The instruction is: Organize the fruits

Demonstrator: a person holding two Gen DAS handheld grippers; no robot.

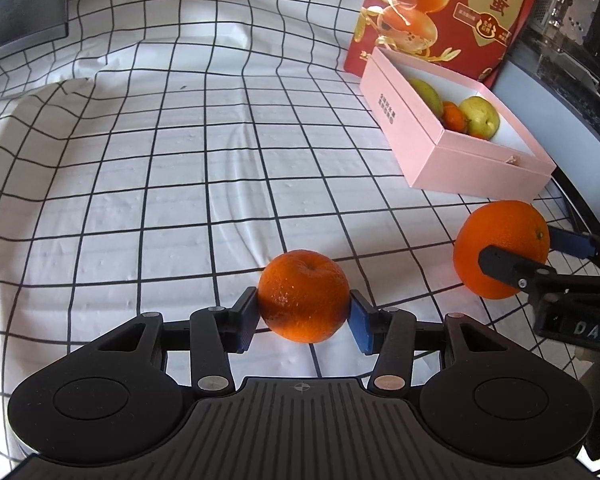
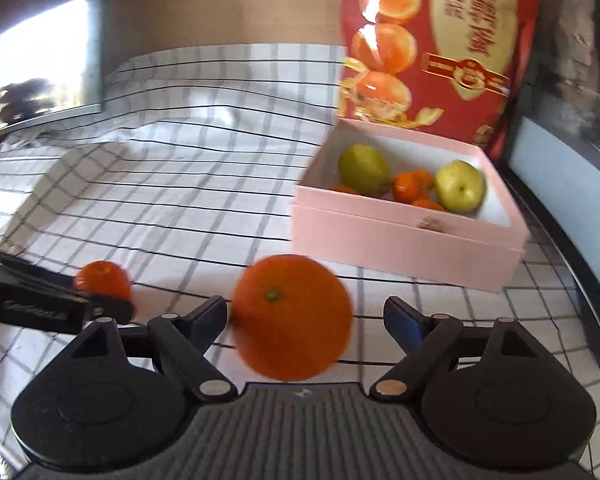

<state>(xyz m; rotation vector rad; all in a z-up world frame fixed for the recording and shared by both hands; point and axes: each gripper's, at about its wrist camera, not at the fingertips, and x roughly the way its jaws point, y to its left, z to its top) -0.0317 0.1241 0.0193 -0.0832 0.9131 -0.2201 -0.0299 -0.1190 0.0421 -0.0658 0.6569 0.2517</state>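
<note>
Left gripper (image 1: 304, 316) first, since it filled the bottom of its own view: its fingers were clamped on the small orange (image 1: 303, 296), one pad pressed on each side. Couldn't tell whether that orange was resting on the checked cloth (image 1: 160, 160) or just off it.

Right gripper (image 2: 304, 320) was trickier. The big orange (image 2: 294, 316) sat between its fingers, stem end facing the camera and a bit blurred. In the right wrist view the finger on the left of the picture touched the fruit, while there was a visible gap to the other finger. In the left wrist view, though, both fingers looked like they were up against it. So honestly I couldn't tell if it was gripped or only cradled.

The two grippers were side by side, near each other but apart, both low at the near end of the surface.

Further back on the right was the pink box (image 2: 400, 240), lid off, sitting on the cloth. Inside were two pears (image 2: 364, 170), with a few mandarins (image 2: 412, 186) between them. A red bag (image 2: 440, 40) printed with oranges stood upright right behind the box, touching its back edge or very nearly.

Neither held orange was in the box; both were in front of it, well short of its near wall.
</note>
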